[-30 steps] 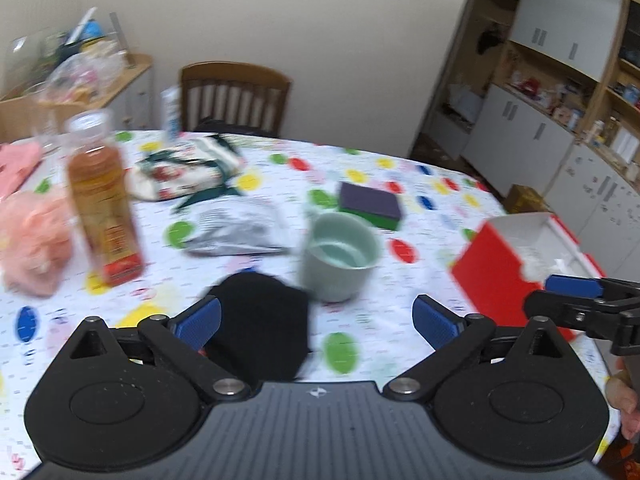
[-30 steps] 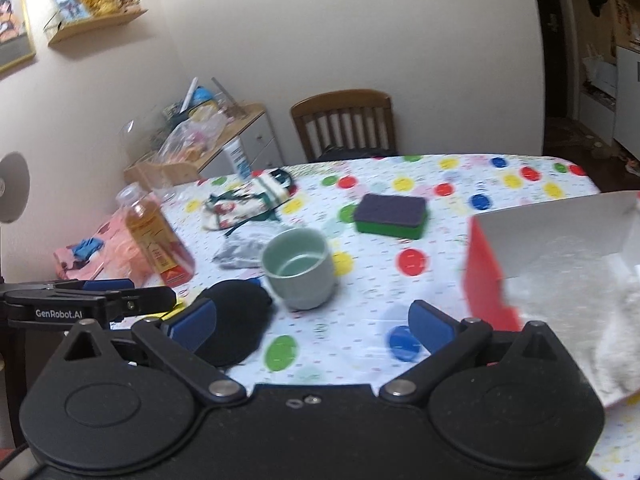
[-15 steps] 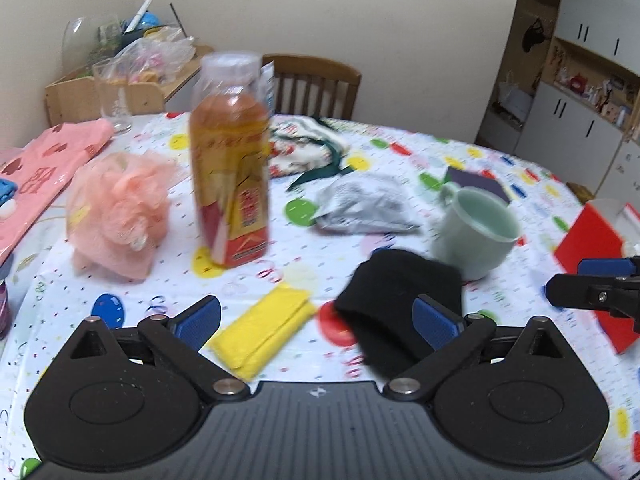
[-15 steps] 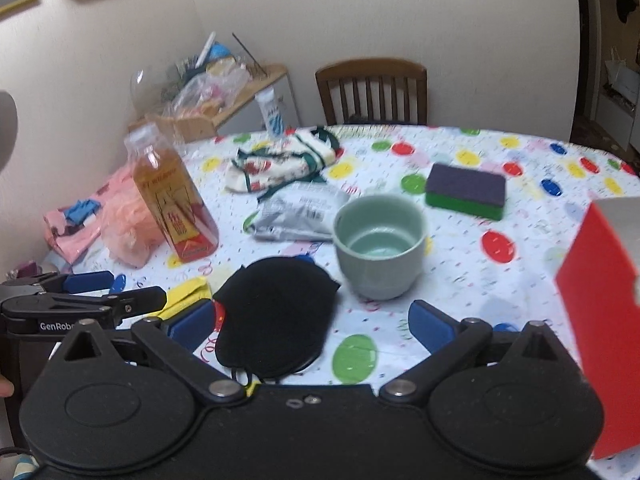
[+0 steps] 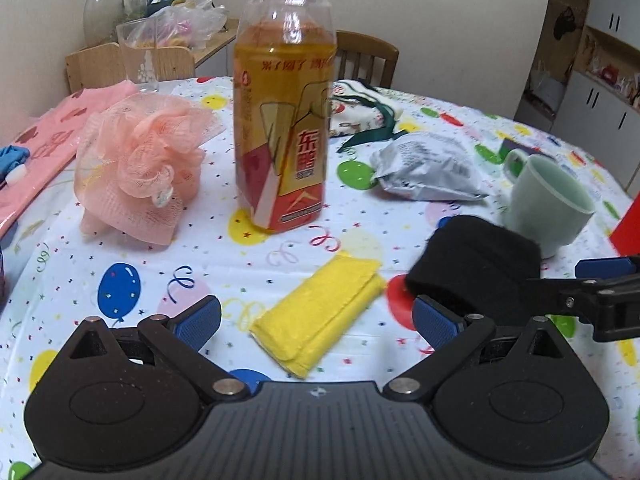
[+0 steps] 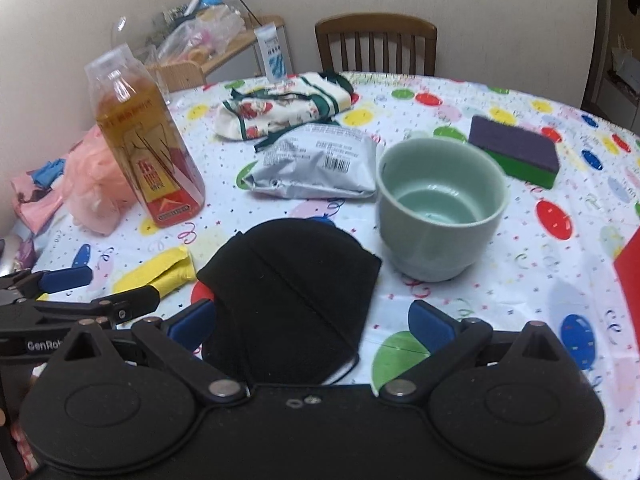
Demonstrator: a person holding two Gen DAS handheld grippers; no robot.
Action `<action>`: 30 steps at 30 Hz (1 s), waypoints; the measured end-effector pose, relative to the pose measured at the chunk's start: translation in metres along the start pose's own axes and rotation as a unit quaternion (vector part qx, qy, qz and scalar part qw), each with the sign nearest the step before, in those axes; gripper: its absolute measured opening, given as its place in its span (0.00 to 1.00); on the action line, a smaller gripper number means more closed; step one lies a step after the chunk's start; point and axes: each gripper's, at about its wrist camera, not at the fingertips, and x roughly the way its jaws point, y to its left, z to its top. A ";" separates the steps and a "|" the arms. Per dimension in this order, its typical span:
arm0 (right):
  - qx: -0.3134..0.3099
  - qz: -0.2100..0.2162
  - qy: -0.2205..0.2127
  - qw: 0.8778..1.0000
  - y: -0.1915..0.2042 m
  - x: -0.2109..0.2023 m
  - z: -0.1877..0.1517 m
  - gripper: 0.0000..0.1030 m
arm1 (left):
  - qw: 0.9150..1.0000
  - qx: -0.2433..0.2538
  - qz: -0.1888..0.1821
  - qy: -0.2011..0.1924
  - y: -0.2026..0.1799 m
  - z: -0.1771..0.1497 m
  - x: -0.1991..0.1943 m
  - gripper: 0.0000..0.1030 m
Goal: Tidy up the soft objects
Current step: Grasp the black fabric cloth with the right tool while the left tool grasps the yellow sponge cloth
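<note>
Left view: left gripper (image 5: 316,322) wide open, empty, the yellow cloth (image 5: 320,314) flat between its jaws, long axis slanting away to the right. Right view: right gripper (image 6: 310,322) wide open, empty, the black mask (image 6: 288,300) between its jaws and nearer the left one, its fold running diagonally; each arm is nearest its own item.

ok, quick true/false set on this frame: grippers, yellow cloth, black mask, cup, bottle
1. Both grippers are open. True: left gripper and right gripper each have their jaws spread, holding nothing.
2. The yellow cloth lies between the left gripper's fingers. True.
3. The black mask is inside the cup. False: it lies flat on the tablecloth, in front of the cup.
4. The bottle has tipped over. False: it stands upright.
</note>
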 end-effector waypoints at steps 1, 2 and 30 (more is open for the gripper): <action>0.001 -0.002 0.003 1.000 0.001 0.005 0.000 0.99 | 1.000 0.004 0.005 0.000 0.000 -0.001 0.002 0.99; 0.001 -0.002 0.005 1.000 0.002 0.008 0.000 0.99 | 1.000 0.007 0.010 0.000 0.001 -0.001 0.005 0.99; -0.050 -0.029 0.033 0.998 0.029 0.041 -0.004 0.80 | 0.999 0.037 0.009 0.007 0.002 -0.006 0.025 0.57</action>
